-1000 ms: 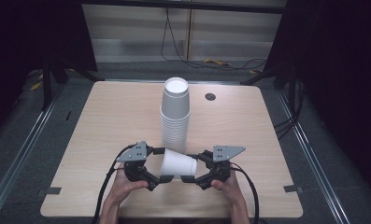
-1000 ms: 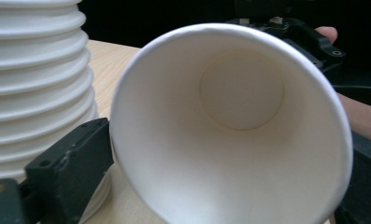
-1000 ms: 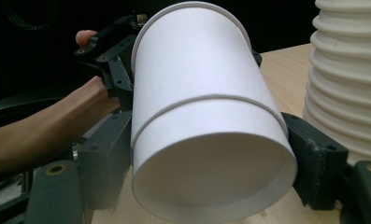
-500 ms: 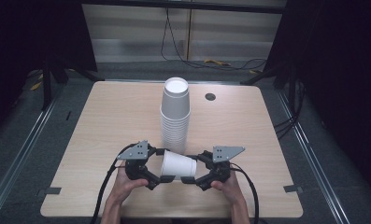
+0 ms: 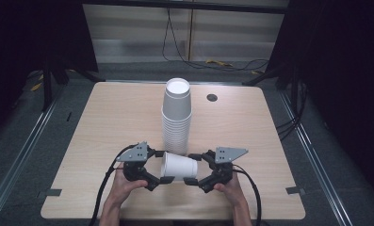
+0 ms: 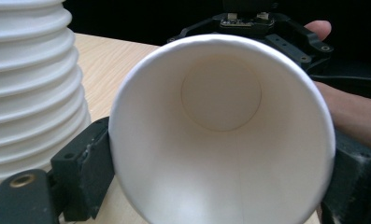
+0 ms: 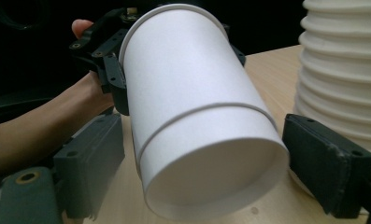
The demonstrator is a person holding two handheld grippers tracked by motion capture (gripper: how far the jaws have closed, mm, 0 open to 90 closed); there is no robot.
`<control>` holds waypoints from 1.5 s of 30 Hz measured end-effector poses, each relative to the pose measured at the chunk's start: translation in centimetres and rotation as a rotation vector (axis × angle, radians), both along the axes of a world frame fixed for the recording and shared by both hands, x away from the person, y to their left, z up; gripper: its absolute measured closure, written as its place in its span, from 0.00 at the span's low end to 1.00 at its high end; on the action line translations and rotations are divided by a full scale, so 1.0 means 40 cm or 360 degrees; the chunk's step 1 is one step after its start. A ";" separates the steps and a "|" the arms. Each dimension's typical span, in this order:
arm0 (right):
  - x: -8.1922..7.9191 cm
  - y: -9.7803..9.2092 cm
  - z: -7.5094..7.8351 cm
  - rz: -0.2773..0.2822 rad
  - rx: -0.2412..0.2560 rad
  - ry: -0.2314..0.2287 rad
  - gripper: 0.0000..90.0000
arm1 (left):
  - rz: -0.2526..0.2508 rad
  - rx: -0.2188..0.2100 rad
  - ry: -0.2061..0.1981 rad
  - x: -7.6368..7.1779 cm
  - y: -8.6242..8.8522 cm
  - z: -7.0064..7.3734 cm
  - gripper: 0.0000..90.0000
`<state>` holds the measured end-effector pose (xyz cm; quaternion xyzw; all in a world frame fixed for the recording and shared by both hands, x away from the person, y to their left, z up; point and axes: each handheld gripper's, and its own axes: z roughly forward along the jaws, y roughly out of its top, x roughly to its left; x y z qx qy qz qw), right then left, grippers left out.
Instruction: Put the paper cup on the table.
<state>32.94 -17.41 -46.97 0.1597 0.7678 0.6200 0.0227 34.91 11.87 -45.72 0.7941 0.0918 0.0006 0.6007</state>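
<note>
white paper, lying on its side: the cup (image 5: 178,166) sits between the two grippers just in front of the stack (image 5: 176,117), toward the person's edge of the table (image 5: 104,117). left of the cup, the left gripper (image 5: 162,166) has its jaws set around the cup's wide rim; in the left gripper view the open mouth of the cup (image 6: 220,130) faces the camera, with a black jaw pressed to the rim on each side, so this gripper is closed on the cup at about the rim's width. the left hand (image 5: 123,186) holds that gripper from behind.

the cup's narrow base points to the right. there the right gripper (image 5: 192,169) brackets the base end. in the right gripper view the base of the cup (image 7: 197,121) fills the space between the jaws; the left jaw seems to touch the cup wall, while a slim gap shows beside the right jaw, so i cannot tell whether it truly grips. the right hand (image 5: 229,188) holds it.

the stack (image 7: 346,70) stands upright just beyond the cup, close to it.
</note>
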 end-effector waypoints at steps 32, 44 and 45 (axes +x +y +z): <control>-0.035 -0.028 -0.051 -0.1007 -0.0162 -0.0299 0.15 | 0.0377 0.0162 0.0026 0.009 0.114 0.017 0.13; -0.039 -0.047 -0.059 -0.1217 -0.0126 -0.0401 0.15 | 0.0547 0.0200 0.0095 0.030 0.169 0.023 0.12; -0.037 -0.049 -0.060 -0.1223 -0.0122 -0.0395 0.15 | 0.0561 0.0226 0.0086 0.033 0.171 0.022 0.12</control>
